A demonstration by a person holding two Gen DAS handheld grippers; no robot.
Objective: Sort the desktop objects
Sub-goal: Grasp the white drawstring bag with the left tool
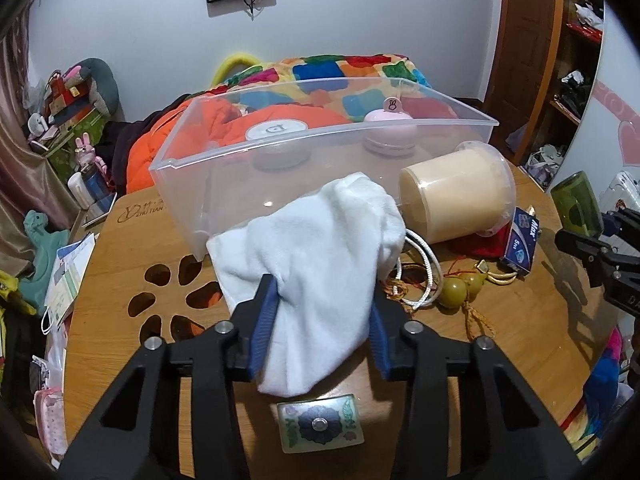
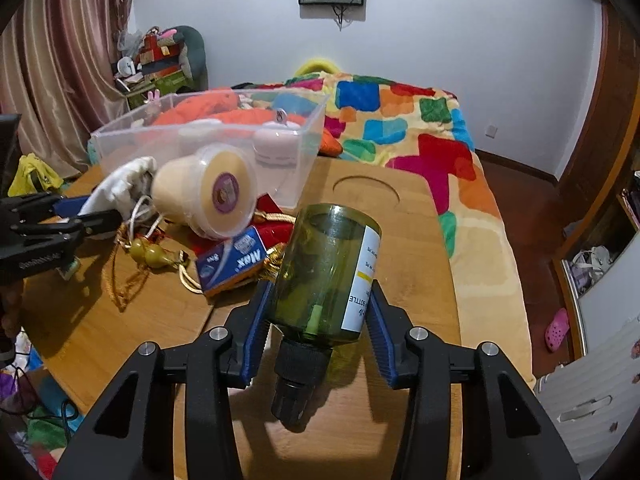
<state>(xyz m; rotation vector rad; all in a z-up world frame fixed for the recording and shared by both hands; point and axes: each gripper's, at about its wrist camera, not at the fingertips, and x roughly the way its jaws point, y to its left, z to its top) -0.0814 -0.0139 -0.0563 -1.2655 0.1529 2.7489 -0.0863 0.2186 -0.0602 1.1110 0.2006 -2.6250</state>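
Note:
My left gripper (image 1: 322, 292) is shut on a white cloth (image 1: 316, 248), which bunches up between the blue pads just in front of a clear plastic bin (image 1: 192, 196). My right gripper (image 2: 320, 286) is shut on a green bottle (image 2: 328, 260) with a white label. The bottle's black cap points back at the camera, and it hangs above the wooden table (image 2: 400, 240). A cream tub (image 1: 456, 196) lies on its side beside the bin. In the bin sit a pink round gadget (image 1: 388, 128) and a white disc.
Right of the cloth lie a white cord, gourd charms (image 1: 454, 292), a red pouch (image 1: 480, 246) and a blue Max box (image 1: 522, 240). A flowered card (image 1: 320, 424) lies near the front edge. A bed with a patchwork blanket (image 2: 420, 128) stands behind the table.

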